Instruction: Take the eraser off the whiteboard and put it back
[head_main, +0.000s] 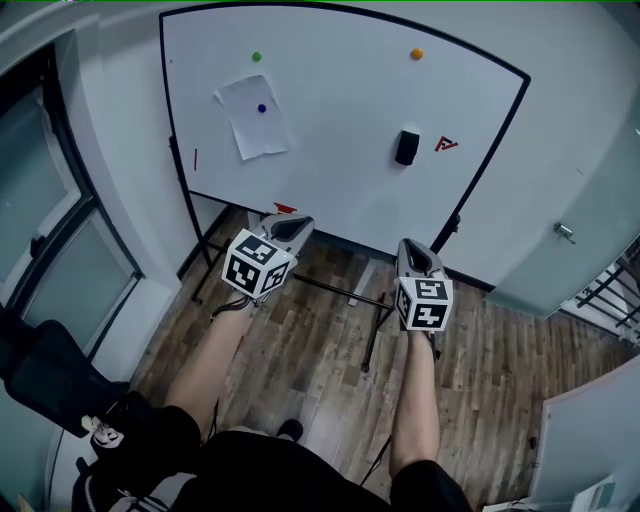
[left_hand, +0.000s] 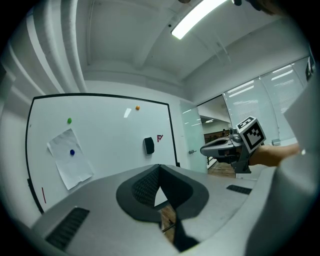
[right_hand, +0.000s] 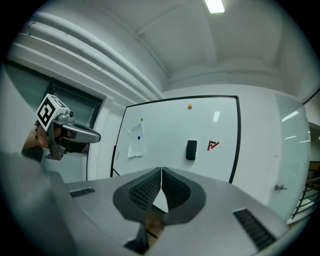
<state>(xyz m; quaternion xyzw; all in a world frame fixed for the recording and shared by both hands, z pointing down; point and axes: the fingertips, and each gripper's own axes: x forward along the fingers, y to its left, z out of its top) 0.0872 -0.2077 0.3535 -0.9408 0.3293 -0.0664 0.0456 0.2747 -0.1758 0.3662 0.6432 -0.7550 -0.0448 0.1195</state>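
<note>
Black eraser (head_main: 407, 147) sits on the whiteboard (head_main: 340, 100), right half, long axis vertical, well ahead of both. Right tongs (head_main: 414, 248) nearer, nearly in line; left tongs (head_main: 291, 226) off-side. Both pressed together, empty.

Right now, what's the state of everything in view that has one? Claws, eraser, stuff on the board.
eraser: stuck upright on the whiteboard, not yet taken off
left claw: shut, empty, short of the board
right claw: shut, empty, short of the board
paper sheet: flat on the board, slightly tilted, pinned by the blue magnet
green magnet: on the board, holding nothing
orange magnet: on the board, holding nothing
</note>
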